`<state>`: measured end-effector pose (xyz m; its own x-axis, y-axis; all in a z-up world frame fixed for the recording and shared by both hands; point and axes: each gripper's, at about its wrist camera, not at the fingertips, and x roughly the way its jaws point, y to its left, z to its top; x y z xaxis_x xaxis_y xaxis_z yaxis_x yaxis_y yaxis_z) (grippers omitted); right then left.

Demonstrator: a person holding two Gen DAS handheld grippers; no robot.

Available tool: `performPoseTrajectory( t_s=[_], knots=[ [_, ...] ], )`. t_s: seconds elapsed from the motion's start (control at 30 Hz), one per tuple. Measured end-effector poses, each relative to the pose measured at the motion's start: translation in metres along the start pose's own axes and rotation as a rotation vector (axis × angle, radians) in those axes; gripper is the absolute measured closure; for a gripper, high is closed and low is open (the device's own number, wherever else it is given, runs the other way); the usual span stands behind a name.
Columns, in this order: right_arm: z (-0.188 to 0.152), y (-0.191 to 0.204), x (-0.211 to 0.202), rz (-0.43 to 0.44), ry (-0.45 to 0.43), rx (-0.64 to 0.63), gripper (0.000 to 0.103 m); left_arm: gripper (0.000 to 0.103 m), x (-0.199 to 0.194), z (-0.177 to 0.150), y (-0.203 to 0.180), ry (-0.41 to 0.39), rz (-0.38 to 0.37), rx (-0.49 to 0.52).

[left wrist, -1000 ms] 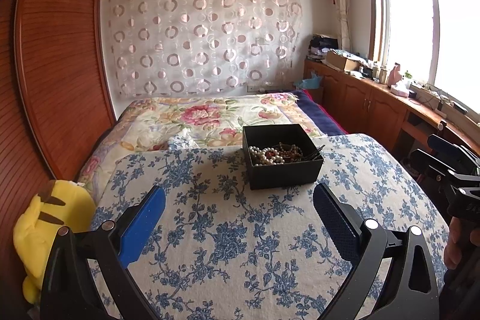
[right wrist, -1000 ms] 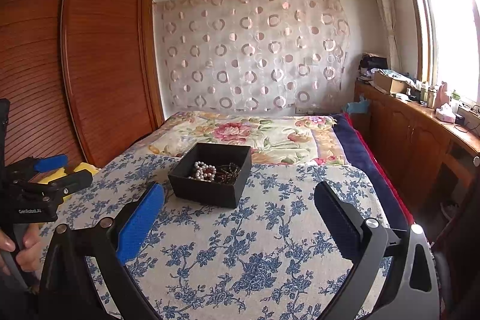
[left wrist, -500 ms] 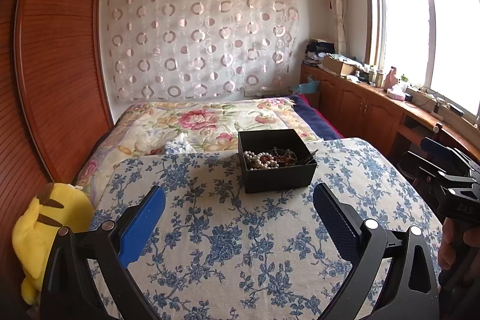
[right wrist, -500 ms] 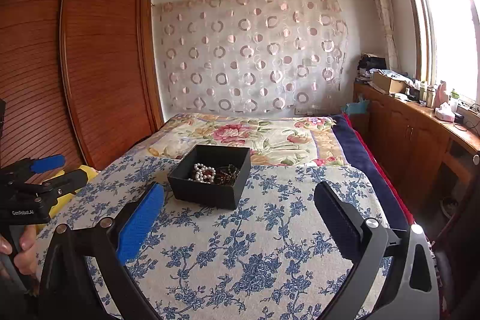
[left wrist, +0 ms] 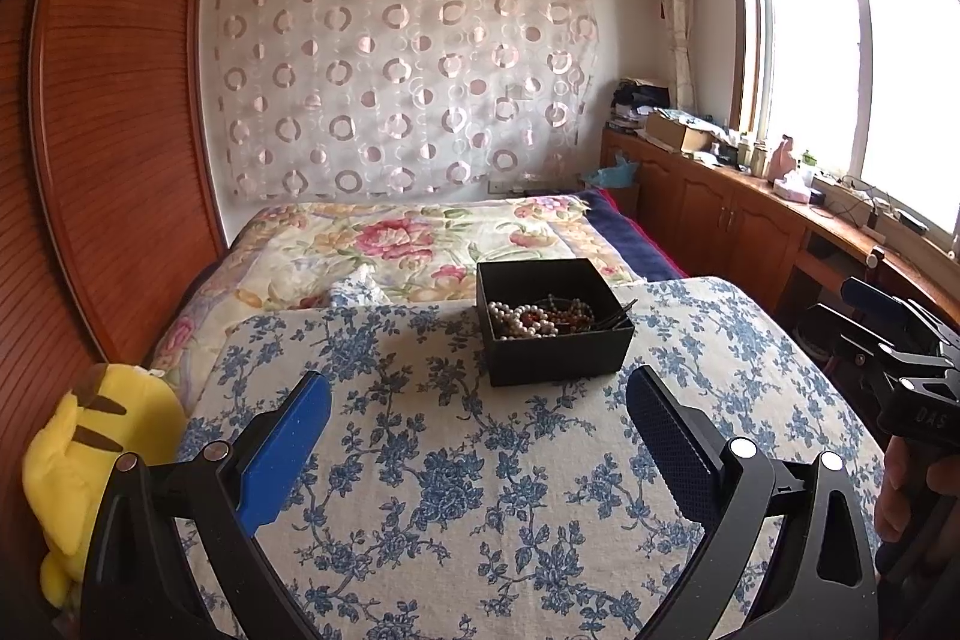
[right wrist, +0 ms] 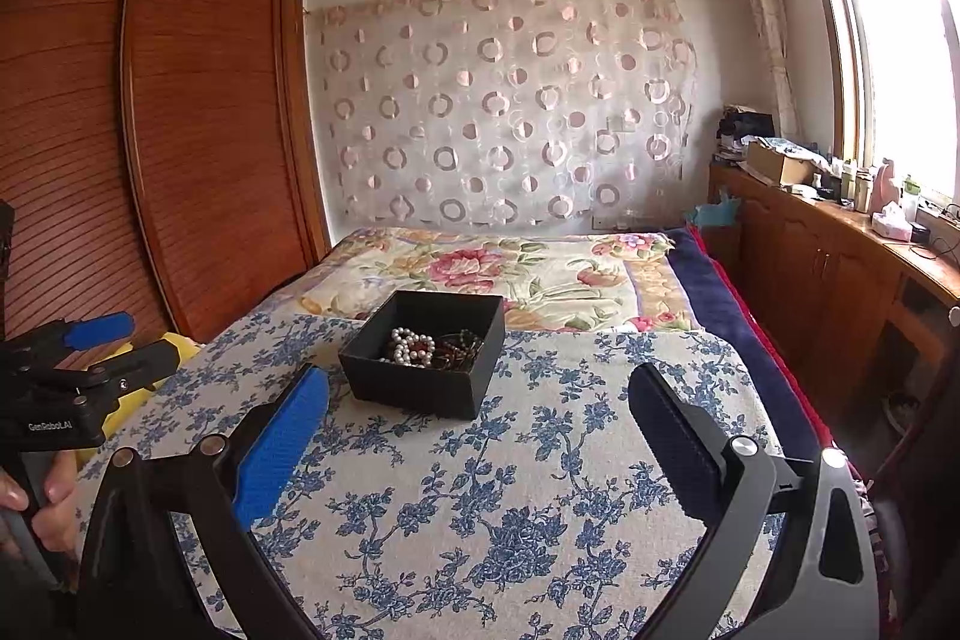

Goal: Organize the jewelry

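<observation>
A black open box (left wrist: 552, 322) stands on a blue floral cloth (left wrist: 480, 490). It holds a white pearl string (left wrist: 515, 316), dark red beads (left wrist: 549, 319) and thin dark pins. The box also shows in the right wrist view (right wrist: 426, 364), with the pearls (right wrist: 408, 346). My left gripper (left wrist: 477, 403) is open and empty, short of the box. My right gripper (right wrist: 477, 400) is open and empty, just short of the box. Each gripper shows at the edge of the other's view, the right one (left wrist: 888, 340) and the left one (right wrist: 78, 358).
The cloth lies on a bed with a flowered quilt (left wrist: 408, 238) behind it. A yellow plush toy (left wrist: 90, 454) sits at the left by a wooden wardrobe (left wrist: 108, 130). A wooden counter (left wrist: 780, 220) with clutter runs along the window on the right.
Both views have tilted up a little, so the box sits slightly lower and closer. Both grippers stay open and empty.
</observation>
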<state>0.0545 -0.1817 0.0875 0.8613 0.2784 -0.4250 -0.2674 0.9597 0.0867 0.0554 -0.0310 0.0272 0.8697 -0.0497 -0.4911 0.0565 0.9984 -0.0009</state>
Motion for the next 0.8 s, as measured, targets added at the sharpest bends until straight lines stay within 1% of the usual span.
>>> performPoseTrajectory(
  t_s=[0.8],
  knots=[
    [0.0011,0.0023,0.001,0.0,-0.002,0.001,0.002,0.008,-0.0011,0.001,0.0025,-0.003,0.001,0.0]
  ],
)
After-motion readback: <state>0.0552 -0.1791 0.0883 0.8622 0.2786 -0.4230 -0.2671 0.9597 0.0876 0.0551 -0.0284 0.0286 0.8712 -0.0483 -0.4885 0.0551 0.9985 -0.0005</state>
